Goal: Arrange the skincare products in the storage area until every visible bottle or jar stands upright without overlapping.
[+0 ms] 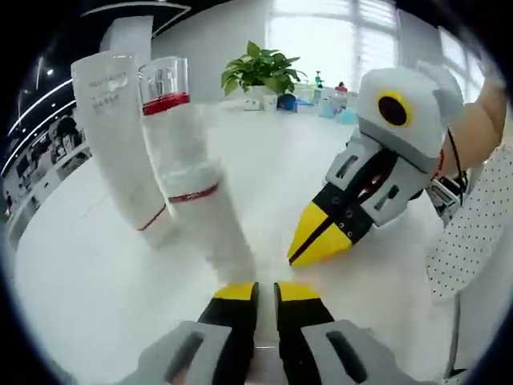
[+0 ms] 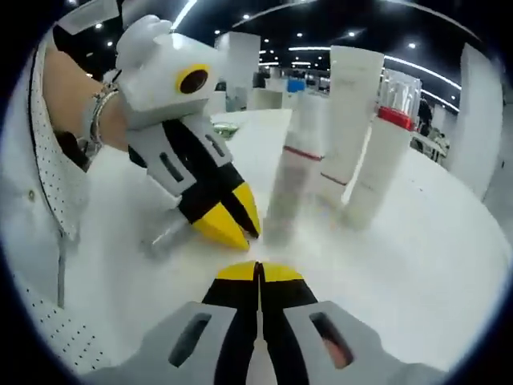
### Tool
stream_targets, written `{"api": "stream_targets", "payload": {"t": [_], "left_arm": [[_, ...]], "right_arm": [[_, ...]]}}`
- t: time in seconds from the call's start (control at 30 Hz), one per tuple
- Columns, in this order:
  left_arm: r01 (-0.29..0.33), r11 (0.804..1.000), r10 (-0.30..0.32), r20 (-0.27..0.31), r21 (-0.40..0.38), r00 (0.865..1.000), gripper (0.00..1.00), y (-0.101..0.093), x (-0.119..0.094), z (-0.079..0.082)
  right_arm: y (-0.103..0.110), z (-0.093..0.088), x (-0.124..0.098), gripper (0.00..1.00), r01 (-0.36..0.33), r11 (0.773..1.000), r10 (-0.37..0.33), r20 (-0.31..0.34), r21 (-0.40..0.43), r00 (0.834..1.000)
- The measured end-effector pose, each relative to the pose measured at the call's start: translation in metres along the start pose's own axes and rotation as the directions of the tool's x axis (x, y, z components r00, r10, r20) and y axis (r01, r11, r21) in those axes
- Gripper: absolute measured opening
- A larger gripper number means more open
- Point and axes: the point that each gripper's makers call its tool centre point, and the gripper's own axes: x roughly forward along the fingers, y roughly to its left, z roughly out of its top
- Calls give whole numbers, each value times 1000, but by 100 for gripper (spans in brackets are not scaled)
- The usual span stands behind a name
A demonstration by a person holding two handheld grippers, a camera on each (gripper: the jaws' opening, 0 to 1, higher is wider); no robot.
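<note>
Nearest, both yellow-tipped grippers, left point(image 1: 265, 290) and right point(image 2: 258, 273), are clenched on nothing above the round white table point(image 1: 96, 297), beyond them three white red-banded skincare bottles point(image 1: 188, 184) upright mid-table, a leafy green potted plant point(image 1: 260, 70) farthest.

The nearest white bottle point(image 1: 210, 210) is blurred, and print on the tall tube point(image 1: 114, 128) is unreadable.

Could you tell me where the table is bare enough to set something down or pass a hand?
Bare white table lies between the left gripper and the tall tube; more lies beyond the red-capped bottle. It is crowded where tube, red-capped bottle and red-banded bottle stand clustered, and between the right gripper and left gripper.
</note>
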Motion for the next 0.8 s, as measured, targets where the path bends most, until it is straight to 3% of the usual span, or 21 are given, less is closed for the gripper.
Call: {"api": "stream_targets", "payload": {"t": [0.33, 0.4, 0.47, 0.53, 0.57, 0.6, 0.67, 0.7, 0.8], "left_arm": [[-3, 998, 2, -17, -60, 1000, 10, 3, -3, -4], [-5, 996, 4, -17, -86, 1000, 10, 5, -5, -4], [-16, 992, 16, -2, -128, 1000, 10, 8, -8, -1], [-19, 987, 26, 42, -161, 999, 11, 12, -13, 7], [-29, 980, 41, 60, -196, 997, 12, 14, -17, 10], [-28, 975, 55, 118, -220, 991, 13, 17, -24, 18], [-17, 964, 70, 190, -267, 979, 13, 20, -36, 25], [-23, 947, 93, 206, -319, 974, 14, 24, -47, 21], [-59, 933, 140, 207, -355, 968, 14, 32, -61, 10]], "right_arm": [[-13, -1, -4, 0, 24, 999, -26, 24, 46, 999], [-15, 0, -2, 0, 16, 996, -21, 61, 90, 998], [-17, 4, -1, 0, 0, 989, -21, 140, 147, 990], [-17, 6, -1, 0, -23, 985, -17, 228, 174, 974], [-19, 5, -1, 0, -26, 975, -31, 249, 222, 968], [-20, 3, -3, 0, -46, 953, -39, 274, 299, 961], [-22, 3, -5, 0, -79, 933, -39, 318, 350, 947], [-24, 0, -6, 0, -41, 972, -28, 288, 231, 957], [-23, 0, -6, 0, -63, 967, -13, 294, 247, 956]]}}
